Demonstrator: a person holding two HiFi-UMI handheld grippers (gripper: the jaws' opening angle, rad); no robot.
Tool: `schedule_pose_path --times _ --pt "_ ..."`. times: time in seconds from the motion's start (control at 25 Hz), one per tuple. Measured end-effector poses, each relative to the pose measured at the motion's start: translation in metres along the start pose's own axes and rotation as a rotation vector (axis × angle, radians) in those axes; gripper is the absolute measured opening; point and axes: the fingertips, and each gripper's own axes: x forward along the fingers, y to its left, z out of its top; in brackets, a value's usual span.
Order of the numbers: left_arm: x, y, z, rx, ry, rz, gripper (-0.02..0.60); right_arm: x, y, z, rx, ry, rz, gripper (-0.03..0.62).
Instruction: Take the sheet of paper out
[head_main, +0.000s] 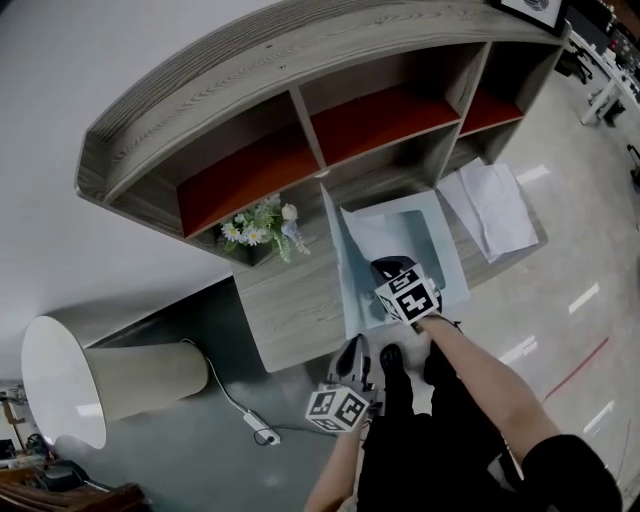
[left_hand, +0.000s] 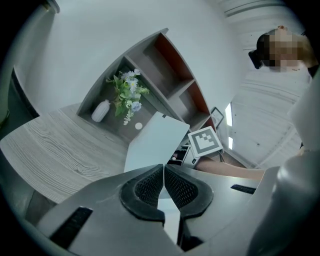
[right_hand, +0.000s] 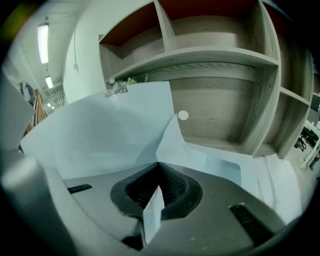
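A pale blue folder (head_main: 447, 262) lies open on the wooden desk (head_main: 290, 305), in front of the shelf unit (head_main: 300, 60). The left gripper (left_hand: 163, 168) has its jaws pressed together on the raised cover (head_main: 334, 245) of the folder, at the folder's left side. The right gripper (right_hand: 158, 166) is over the folder, with its jaws pinching the sheet of paper (right_hand: 172, 142), which rises from the folder beside the cover. The cover stands between the sheet and the flowers (head_main: 260, 228), which are left of the folder. More loose papers (head_main: 495, 205) lie on the desk, right of the folder.
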Motion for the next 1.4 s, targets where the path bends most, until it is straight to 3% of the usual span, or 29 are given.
schedule_pose_path --times 0.6,1.04,1.4 --pt "0.009 -0.013 -0.006 0.064 0.033 -0.046 0.02 -0.089 -0.01 0.049 0.053 -0.185 0.004 0.013" --pt "0.023 -0.038 -0.016 0.139 0.045 -0.04 0.028 -0.166 -0.025 0.057 0.078 -0.311 0.024 0.013" --pt "0.026 -0.08 -0.022 0.225 -0.008 -0.014 0.066 -0.24 -0.043 0.043 0.096 -0.399 0.056 0.012"
